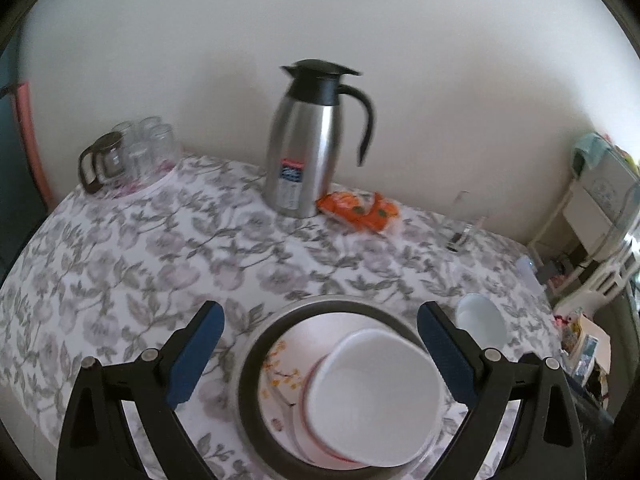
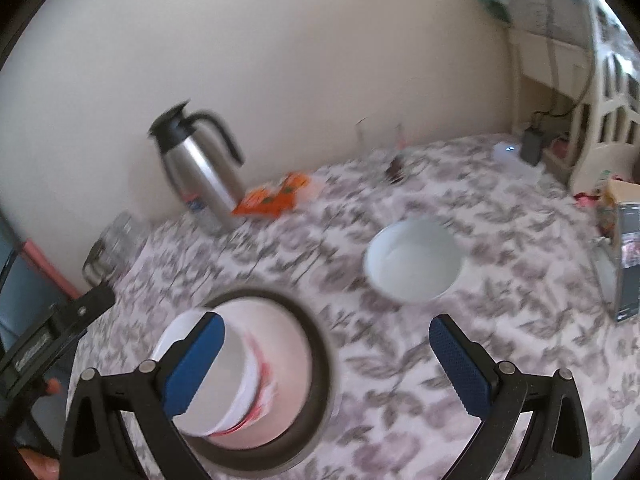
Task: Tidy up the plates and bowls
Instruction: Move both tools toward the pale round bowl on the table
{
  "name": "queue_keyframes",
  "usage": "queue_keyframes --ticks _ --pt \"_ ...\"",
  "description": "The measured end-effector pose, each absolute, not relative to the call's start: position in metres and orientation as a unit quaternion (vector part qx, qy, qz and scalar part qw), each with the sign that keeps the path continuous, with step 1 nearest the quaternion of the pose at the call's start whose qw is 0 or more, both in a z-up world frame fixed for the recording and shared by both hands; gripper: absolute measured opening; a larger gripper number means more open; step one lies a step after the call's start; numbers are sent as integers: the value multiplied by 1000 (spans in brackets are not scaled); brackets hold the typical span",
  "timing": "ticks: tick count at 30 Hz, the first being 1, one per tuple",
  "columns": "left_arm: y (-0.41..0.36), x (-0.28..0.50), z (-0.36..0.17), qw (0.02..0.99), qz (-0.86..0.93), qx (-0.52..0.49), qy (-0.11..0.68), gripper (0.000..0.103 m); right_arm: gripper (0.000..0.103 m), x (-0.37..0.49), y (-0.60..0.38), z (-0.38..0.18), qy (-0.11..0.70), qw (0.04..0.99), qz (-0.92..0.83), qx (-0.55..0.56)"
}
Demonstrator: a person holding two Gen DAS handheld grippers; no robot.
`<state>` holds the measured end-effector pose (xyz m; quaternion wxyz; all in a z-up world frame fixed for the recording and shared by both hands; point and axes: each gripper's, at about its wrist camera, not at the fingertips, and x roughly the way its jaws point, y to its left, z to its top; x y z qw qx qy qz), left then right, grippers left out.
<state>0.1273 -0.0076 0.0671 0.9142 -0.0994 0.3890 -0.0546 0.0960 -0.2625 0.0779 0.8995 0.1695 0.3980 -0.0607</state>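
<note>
A stack sits on the floral tablecloth: a dark-rimmed plate (image 1: pixel 256 344), a floral plate (image 1: pixel 280 364) on it, and a white bowl (image 1: pixel 372 392) on top. My left gripper (image 1: pixel 320 344) is open above the stack, its fingers on either side of it. A second white bowl (image 1: pixel 480 320) stands alone to the right. In the right wrist view the stack (image 2: pixel 312 344) is at lower left and the lone bowl (image 2: pixel 414 260) ahead. My right gripper (image 2: pixel 326 352) is open and empty above the cloth between them.
A steel thermos jug (image 1: pixel 304 148) stands by the wall with an orange packet (image 1: pixel 356 208) beside it. Glasses and a glass pot (image 1: pixel 128 152) sit at far left. A clear glass (image 1: pixel 460 224) is at right. Cluttered shelves (image 2: pixel 568 80) lie past the table's right edge.
</note>
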Motion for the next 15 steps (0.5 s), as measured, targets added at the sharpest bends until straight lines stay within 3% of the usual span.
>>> queue_keyframes --ticks 15 --pt "-133 156 67 873 -127 -51 467 97 103 91 -383 52 367 885 -121 261"
